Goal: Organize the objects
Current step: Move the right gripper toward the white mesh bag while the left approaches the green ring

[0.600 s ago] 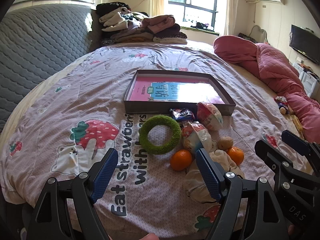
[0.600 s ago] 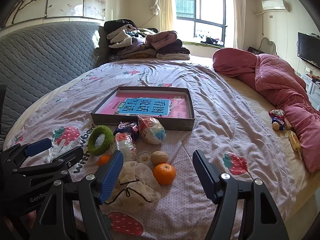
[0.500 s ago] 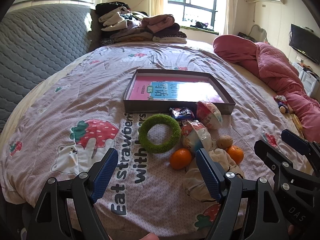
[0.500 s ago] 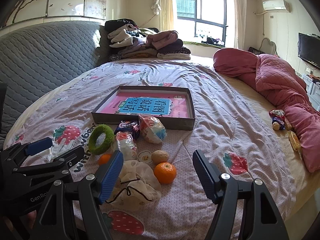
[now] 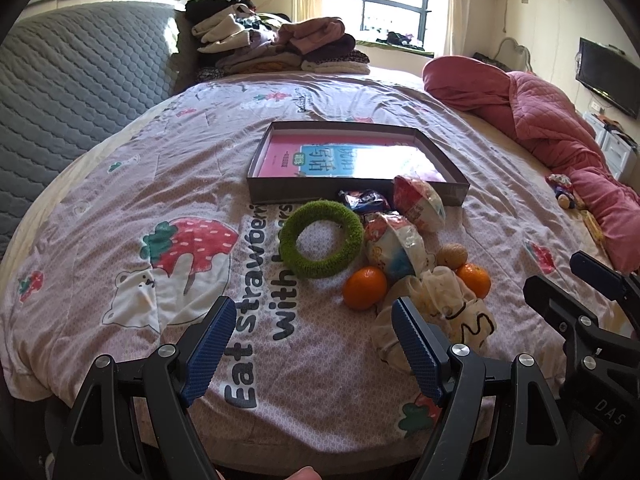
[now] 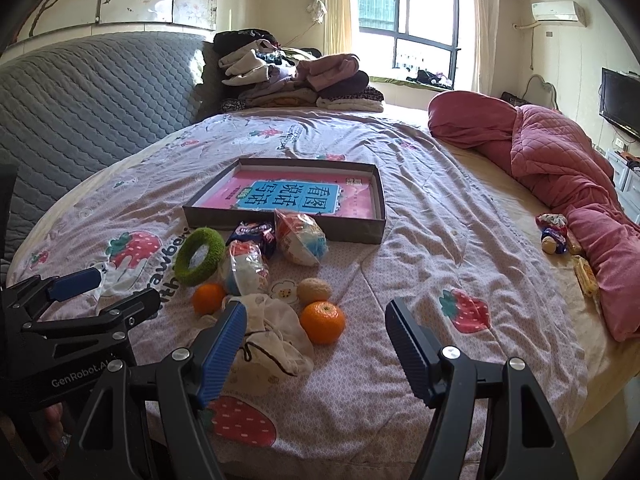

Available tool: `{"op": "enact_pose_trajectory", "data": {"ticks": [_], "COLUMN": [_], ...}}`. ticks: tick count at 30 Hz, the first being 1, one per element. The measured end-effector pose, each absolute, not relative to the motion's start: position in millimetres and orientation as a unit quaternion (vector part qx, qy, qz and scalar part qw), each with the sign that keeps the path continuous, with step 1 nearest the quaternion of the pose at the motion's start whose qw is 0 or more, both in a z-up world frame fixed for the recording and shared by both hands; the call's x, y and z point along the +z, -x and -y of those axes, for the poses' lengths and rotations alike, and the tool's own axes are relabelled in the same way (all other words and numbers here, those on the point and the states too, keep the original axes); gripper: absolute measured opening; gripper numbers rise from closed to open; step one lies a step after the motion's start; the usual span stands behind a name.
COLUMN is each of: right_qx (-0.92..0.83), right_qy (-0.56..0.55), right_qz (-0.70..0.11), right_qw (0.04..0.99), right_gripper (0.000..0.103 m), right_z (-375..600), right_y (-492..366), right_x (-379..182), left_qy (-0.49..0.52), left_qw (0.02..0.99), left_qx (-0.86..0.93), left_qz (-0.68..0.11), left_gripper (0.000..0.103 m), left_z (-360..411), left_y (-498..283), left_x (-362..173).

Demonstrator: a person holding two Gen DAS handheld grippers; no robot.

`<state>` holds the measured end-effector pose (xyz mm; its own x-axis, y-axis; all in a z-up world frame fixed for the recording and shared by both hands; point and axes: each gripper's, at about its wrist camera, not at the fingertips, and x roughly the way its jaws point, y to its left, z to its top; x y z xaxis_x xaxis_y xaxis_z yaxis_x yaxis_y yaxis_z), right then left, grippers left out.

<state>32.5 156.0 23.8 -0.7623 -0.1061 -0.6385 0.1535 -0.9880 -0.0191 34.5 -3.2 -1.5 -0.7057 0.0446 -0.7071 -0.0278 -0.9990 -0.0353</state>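
The left claw (image 5: 310, 344) hangs over the near edge of the bed (image 5: 120, 184), its blue fingers spread wide with only the printed sheet between them. The right claw (image 6: 316, 344) stands equally wide apart and empty, close beside it.

Just ahead of the left claw's right finger, and partly behind the right claw's left finger, lies a crumpled cloth drawstring bag (image 6: 272, 344). Between the right claw's fingers, slightly left of the middle and a little beyond the tips, sits an orange (image 6: 322, 322); a second orange (image 5: 364, 288) lies ahead of the left claw, right of its middle line. Touching the first orange on its far side is a brown walnut-like ball (image 6: 314, 291).

Further out, a green fuzzy ring (image 5: 322, 239) lies flat ahead of the left claw, with two plastic-wrapped bowls (image 5: 396, 246) and a dark snack packet (image 5: 364, 200) beside it to the right. Beyond these sits a shallow grey box (image 6: 360, 232) holding a pink and blue book (image 6: 288, 196). Folded clothes (image 6: 296, 80) are stacked at the bed's far end.
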Motion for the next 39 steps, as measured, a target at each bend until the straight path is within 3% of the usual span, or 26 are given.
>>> {"op": "enact_pose_trajectory", "data": {"ticks": [31, 39], "right_qx": [-0.915, -0.911], "right_qy": [-0.382, -0.390], "right_qz": [-0.058, -0.060], "right_qw": [0.117, 0.116], "right_gripper": [0.071, 0.071], "right_z": [-130, -124], "right_y": [-28, -16], "right_x": [-19, -26], "left_qy": [0.383, 0.390], "left_qw": [0.037, 0.040], "left_qx": [0.923, 0.920], "left_qz": [-0.014, 0.018], "left_gripper": [0.081, 0.081], "left_z": [18, 22], "left_y": [-3, 26], "left_x": [-32, -30]}}
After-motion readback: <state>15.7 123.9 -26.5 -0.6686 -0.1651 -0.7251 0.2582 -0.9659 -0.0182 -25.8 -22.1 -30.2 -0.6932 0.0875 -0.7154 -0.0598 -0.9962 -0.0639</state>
